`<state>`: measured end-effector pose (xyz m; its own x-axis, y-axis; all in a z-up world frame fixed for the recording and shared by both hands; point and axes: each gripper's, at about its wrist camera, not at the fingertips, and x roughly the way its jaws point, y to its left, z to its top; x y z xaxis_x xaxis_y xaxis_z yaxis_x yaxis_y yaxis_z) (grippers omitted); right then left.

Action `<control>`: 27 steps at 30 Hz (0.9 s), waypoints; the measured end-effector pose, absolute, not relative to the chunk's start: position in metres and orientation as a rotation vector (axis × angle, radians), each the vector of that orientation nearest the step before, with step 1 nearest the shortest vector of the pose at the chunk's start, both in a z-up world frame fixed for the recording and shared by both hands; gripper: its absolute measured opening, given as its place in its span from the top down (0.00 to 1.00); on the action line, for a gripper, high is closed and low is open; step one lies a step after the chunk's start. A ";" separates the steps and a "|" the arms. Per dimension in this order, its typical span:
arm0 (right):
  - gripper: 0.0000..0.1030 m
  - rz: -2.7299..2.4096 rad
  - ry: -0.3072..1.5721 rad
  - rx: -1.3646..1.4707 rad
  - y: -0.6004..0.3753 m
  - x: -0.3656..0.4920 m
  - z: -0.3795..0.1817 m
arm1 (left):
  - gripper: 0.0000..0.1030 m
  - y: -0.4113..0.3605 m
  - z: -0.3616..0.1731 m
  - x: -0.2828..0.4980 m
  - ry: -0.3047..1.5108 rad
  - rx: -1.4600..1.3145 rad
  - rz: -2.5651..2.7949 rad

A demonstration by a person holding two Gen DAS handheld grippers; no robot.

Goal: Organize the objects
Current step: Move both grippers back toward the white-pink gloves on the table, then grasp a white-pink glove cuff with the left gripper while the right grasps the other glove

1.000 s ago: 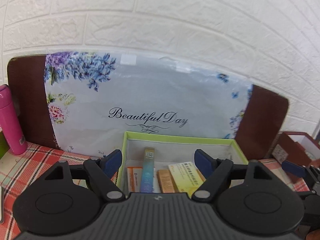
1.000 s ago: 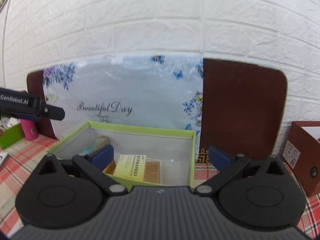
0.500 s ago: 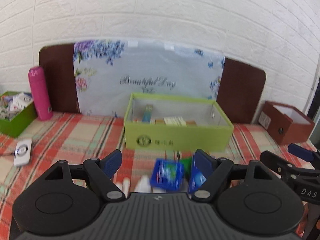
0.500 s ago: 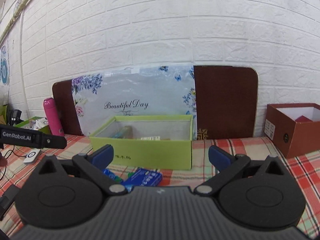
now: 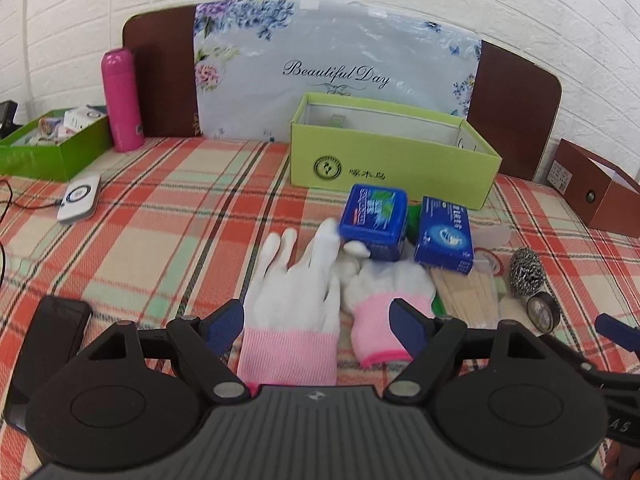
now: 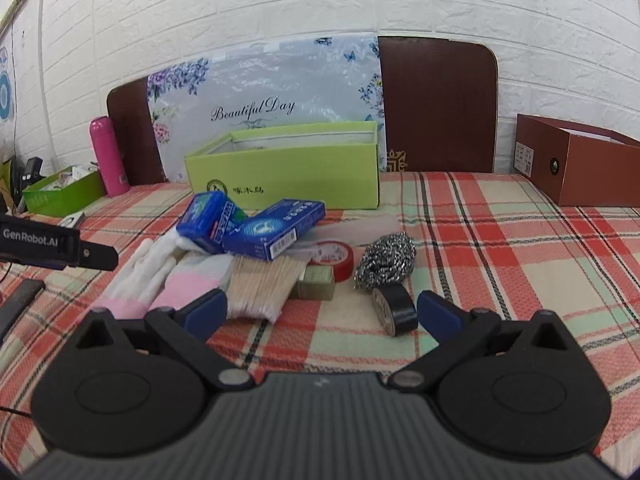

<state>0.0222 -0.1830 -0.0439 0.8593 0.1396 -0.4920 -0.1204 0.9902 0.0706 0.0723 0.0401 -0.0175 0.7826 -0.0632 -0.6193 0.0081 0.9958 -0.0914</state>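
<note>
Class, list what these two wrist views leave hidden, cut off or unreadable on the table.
- Lime-green box contents: both views, its walls hide them.
- Brown box interior: right view, wall blocks it; left view, edge crops it.
- Small green box: right view, cotton swabs cover part; label too small.

Bare cloth (image 6: 500,264) right of clutter (image 6: 256,256)

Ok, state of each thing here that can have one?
Left gripper: open, empty.
Right gripper: open, empty.
Light-green cardboard box: lidless, upright.
Brown cardboard box: open-topped.
Pink flask: upright, capped.
White gloves with pink cuffs: lying flat.
Black tape roll: on edge.
</note>
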 end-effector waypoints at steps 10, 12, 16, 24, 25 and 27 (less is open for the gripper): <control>0.01 0.200 0.550 -0.011 -0.164 0.029 -0.059 | 0.20 0.051 -0.025 0.057 0.669 -0.129 -0.150; 0.01 0.211 0.545 -0.011 -0.161 0.032 -0.058 | 0.20 0.051 -0.026 0.060 0.664 -0.108 -0.130; 0.11 0.227 0.539 -0.022 -0.153 0.039 -0.054 | 0.20 0.060 -0.037 0.072 0.698 -0.095 -0.069; 0.38 0.408 0.590 -0.107 -0.095 0.049 -0.059 | 0.20 0.073 -0.055 0.116 0.749 -0.080 -0.077; 0.39 0.409 0.598 -0.113 -0.087 0.055 -0.063 | 0.20 0.073 -0.057 0.120 0.759 -0.091 -0.088; 0.50 0.397 0.628 -0.117 -0.079 0.066 -0.071 | 0.20 0.071 -0.060 0.125 0.767 -0.106 -0.104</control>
